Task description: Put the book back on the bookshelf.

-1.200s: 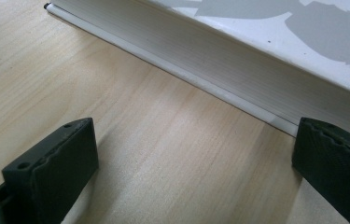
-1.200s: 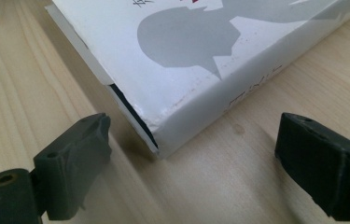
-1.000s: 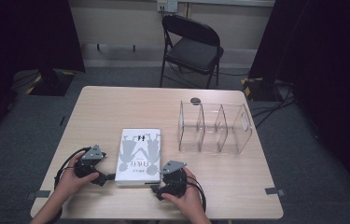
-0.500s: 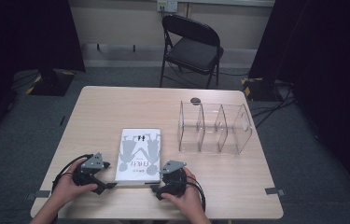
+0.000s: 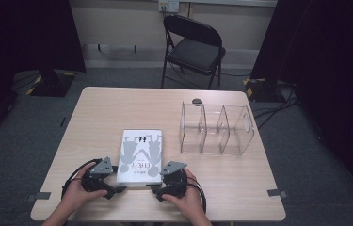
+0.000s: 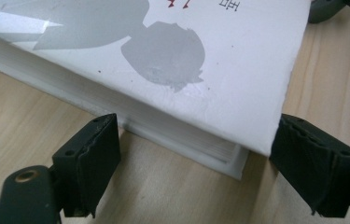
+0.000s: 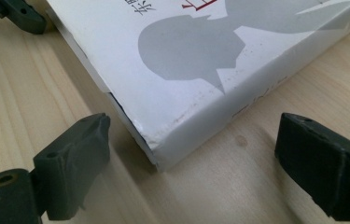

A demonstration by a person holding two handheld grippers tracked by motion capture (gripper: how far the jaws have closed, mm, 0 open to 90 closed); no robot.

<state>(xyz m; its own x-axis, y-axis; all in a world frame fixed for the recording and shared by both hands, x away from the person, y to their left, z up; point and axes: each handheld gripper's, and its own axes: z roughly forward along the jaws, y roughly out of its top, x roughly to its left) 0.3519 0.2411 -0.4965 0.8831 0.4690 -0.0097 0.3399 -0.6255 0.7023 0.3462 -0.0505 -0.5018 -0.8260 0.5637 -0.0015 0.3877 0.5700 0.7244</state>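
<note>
The left claw (image 5: pixel 110 188), matte black with ridged rubber pads, stands apart around the near left corner of the white book (image 5: pixel 140 156); its jaws have just been closing, the corner between them, pads not pressing. The book, a thick glossy paperback with grey silhouettes, lies flat on the pale wood-grain desk (image 5: pixel 117 108). The right claw (image 5: pixel 157 189) gapes likewise at the near right corner. Beyond and right of it stands a clear plastic divided rack (image 5: pixel 215 129), compartments empty. Bare desk surrounds the book.
</note>
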